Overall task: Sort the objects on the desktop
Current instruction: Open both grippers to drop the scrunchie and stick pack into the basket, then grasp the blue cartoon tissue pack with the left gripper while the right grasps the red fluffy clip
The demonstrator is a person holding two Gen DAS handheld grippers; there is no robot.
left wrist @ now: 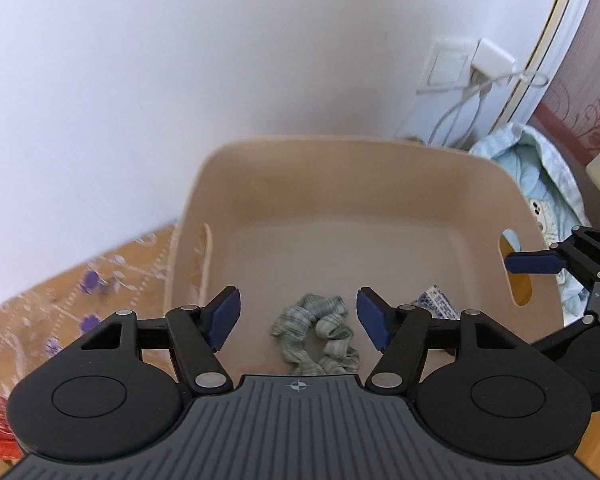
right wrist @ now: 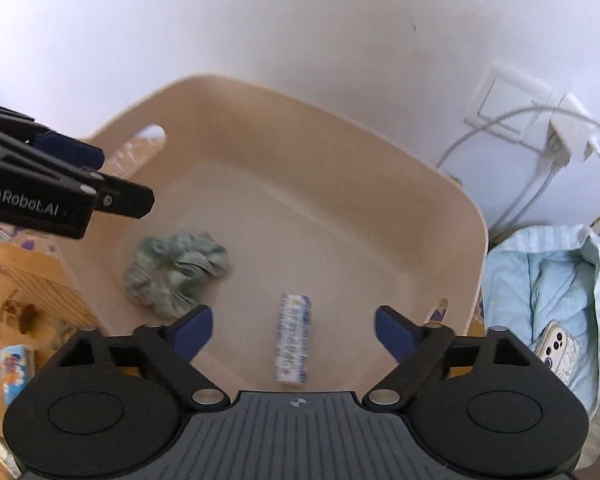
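A beige plastic bin [left wrist: 340,168] stands against the white wall; it also shows in the right wrist view [right wrist: 340,128]. A green-grey scrunchie [left wrist: 320,332] lies on its floor, also in the right wrist view [right wrist: 176,272]. A blue-and-white printed tube [right wrist: 294,340] lies beside it; a corner of it shows in the left wrist view [left wrist: 436,302]. My left gripper [left wrist: 298,320] is open and empty above the scrunchie. My right gripper [right wrist: 294,332] is open and empty above the tube.
A light blue cloth [right wrist: 548,280] with a phone [right wrist: 556,350] on it lies right of the bin. A wall socket with a white charger and cable [right wrist: 560,136] is behind. A patterned tabletop [left wrist: 60,300] with a small colourful packet [right wrist: 16,364] lies left of the bin.
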